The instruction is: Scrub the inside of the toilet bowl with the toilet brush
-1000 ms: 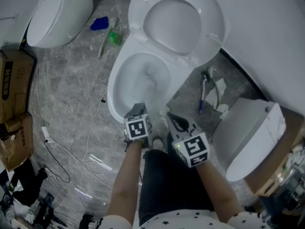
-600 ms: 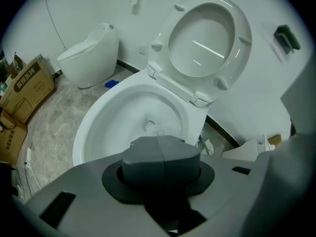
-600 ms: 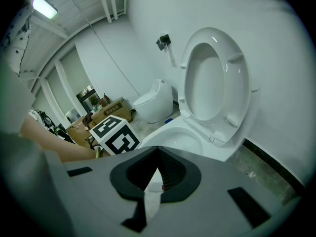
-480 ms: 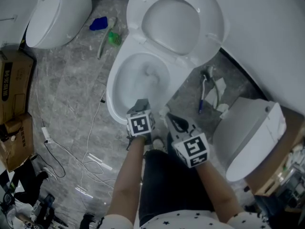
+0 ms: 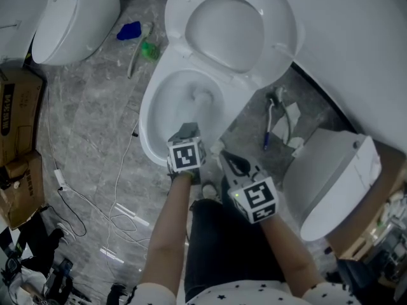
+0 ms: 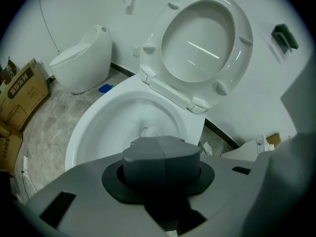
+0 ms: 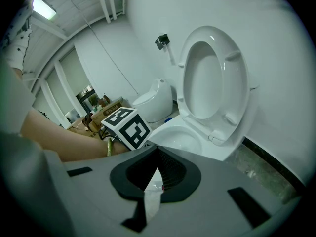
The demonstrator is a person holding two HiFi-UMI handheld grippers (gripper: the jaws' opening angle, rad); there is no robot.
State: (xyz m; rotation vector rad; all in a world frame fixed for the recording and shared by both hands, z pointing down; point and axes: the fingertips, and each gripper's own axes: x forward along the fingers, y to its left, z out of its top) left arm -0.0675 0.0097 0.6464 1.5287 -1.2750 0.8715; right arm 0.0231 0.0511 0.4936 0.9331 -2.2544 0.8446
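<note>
The white toilet has its lid (image 5: pixel 229 24) raised and its bowl (image 5: pixel 147 116) open below me. A white brush head (image 5: pixel 202 96) sits deep inside the bowl. My left gripper (image 5: pixel 185 133) hangs over the bowl's near rim, in line with that head. In the left gripper view its jaws (image 6: pixel 162 152) meet at a seam, and the brush head (image 6: pixel 148 131) shows just past them. The handle is hidden. My right gripper (image 5: pixel 230 161) is beside the bowl's right front, jaws apart (image 7: pixel 157 174), with a thin white strip showing in the gap.
A second toilet (image 5: pixel 70 11) stands at the far left and another white one (image 5: pixel 337 176) at the right. Cardboard boxes (image 5: pixel 19 107) line the left edge. Cables (image 5: pixel 121 189) trail over the grey floor. A blue item (image 5: pixel 129 30), a green tool (image 5: pixel 147 48) and a blue-handled brush (image 5: pixel 270 126) lie nearby.
My left gripper has shifted slightly forward over the bowl's front rim. The right gripper has stayed put.
</note>
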